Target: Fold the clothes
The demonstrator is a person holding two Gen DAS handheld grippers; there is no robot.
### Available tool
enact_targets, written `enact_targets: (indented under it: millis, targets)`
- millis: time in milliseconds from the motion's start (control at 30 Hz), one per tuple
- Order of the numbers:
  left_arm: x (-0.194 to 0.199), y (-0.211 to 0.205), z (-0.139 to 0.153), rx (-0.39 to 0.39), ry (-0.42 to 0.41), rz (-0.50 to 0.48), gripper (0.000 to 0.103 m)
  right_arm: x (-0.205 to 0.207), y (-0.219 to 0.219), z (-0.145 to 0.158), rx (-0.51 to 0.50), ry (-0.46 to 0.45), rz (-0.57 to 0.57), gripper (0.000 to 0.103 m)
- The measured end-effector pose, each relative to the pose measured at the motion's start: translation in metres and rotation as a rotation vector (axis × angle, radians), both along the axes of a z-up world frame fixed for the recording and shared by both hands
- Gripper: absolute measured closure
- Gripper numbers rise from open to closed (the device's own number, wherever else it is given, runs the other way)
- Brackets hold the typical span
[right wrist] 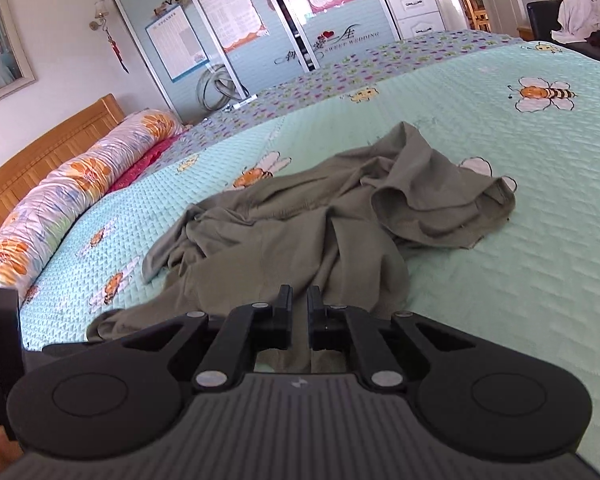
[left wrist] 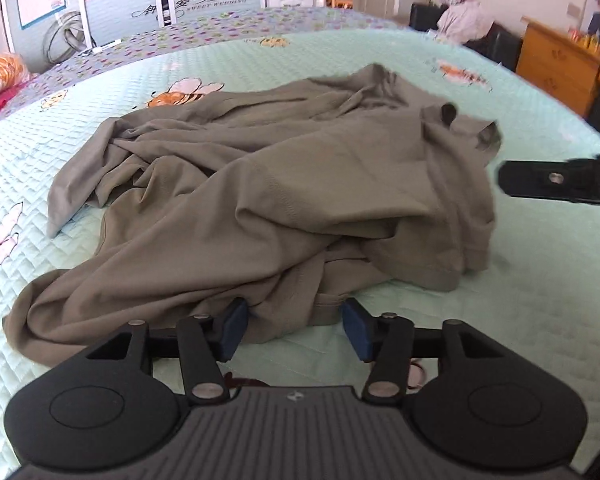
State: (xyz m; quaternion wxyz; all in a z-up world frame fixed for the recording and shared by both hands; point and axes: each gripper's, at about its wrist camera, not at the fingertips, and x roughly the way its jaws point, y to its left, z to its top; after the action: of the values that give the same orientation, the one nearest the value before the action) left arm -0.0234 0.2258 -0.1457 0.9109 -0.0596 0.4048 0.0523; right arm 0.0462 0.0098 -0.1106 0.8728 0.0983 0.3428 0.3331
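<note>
An olive-grey garment lies crumpled on the mint quilted bedspread. My left gripper is open, its blue pads either side of the garment's near hem, which lies between them. My right gripper has its jaws nearly closed with a narrow gap, just above the near edge of the same garment; I cannot tell if cloth is pinched. The right gripper also shows in the left wrist view at the right, beside the garment's collar end.
The bedspread has bee prints. A rolled floral duvet lies along the wooden headboard. Wardrobe doors stand beyond the bed. A wooden dresser and black chairs stand at the far right.
</note>
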Motion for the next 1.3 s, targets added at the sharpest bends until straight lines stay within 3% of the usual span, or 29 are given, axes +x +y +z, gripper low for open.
enact_targets:
  millis: [33, 67, 167, 400, 567, 800, 1000, 1067, 1233, 1300]
  targets:
    - [0.0, 0.001, 0.0, -0.01, 0.0, 0.002, 0.09, -0.002, 0.0, -0.001, -0.01, -0.005, 0.0, 0.095]
    - [0.001, 0.001, 0.0, -0.02, -0.001, 0.003, 0.098, -0.003, -0.001, -0.002, -0.021, -0.013, 0.0, 0.094]
    - [-0.009, 0.011, 0.011, -0.071, -0.036, 0.03, 0.099, -0.005, -0.002, -0.008, -0.059, -0.022, 0.006, 0.093]
    - [-0.071, 0.04, 0.066, -0.145, -0.167, 0.041, 0.099, -0.022, 0.007, -0.02, -0.167, -0.069, 0.042, 0.056]
    - [-0.11, 0.054, 0.08, -0.263, -0.183, 0.051, 0.1, -0.034, 0.02, -0.024, -0.176, -0.063, 0.105, 0.044]
    - [-0.15, 0.056, 0.093, -0.284, -0.2, 0.041, 0.101, -0.039, 0.029, -0.03, -0.062, 0.065, 0.18, 0.042]
    - [-0.159, 0.066, 0.092, -0.324, -0.207, 0.088, 0.101, -0.051, 0.06, -0.041, -0.186, -0.017, 0.237, 0.042]
    - [-0.164, 0.071, 0.098, -0.323, -0.228, 0.104, 0.101, -0.059, 0.068, -0.041, -0.236, -0.066, 0.257, 0.042]
    - [-0.167, 0.078, 0.116, -0.327, -0.277, 0.115, 0.101, -0.073, 0.07, -0.034, -0.243, -0.142, 0.301, 0.037]
    - [-0.168, 0.076, 0.122, -0.315, -0.291, 0.108, 0.101, -0.073, 0.077, -0.038, -0.308, -0.178, 0.273, 0.038]
